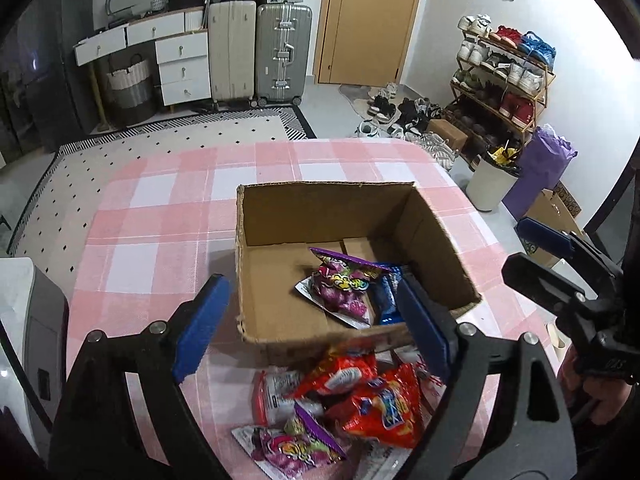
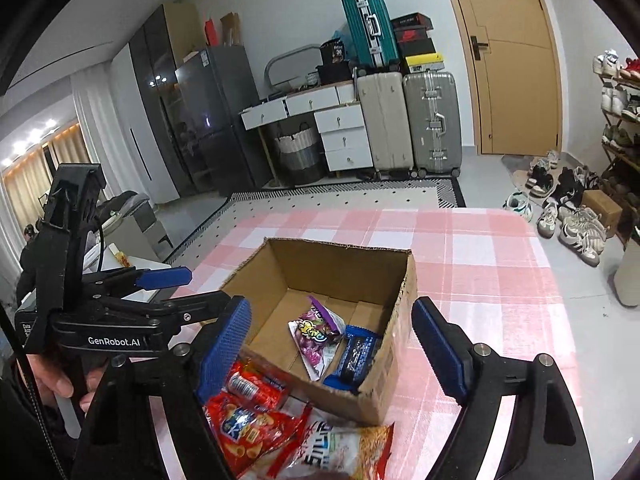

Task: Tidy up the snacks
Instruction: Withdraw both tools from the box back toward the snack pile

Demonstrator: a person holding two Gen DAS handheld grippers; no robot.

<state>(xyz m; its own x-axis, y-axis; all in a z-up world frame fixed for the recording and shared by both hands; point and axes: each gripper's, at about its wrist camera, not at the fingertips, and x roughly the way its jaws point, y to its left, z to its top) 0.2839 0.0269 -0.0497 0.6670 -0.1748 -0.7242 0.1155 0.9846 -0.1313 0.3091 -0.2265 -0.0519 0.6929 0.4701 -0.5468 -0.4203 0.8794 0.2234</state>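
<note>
Both grippers hover over the near edge of the desk (image 1: 168, 208), covered in pink check cloth. Left gripper (image 1: 308, 328): jaws spread wide, nothing between them, held above the loose snack pile (image 1: 352, 412) in front of the cardboard box (image 1: 280, 208). Right gripper (image 2: 332, 348): jaws likewise wide apart and empty, aimed at the box's near right corner. Inside the box lie a purple candy bag (image 2: 314, 332) and, touching it on the right, a blue wrapped bar (image 2: 354, 358). Outside, against the box's front wall, sit red chip bags (image 2: 244, 420) and a white-and-orange packet (image 2: 344, 448)
</note>
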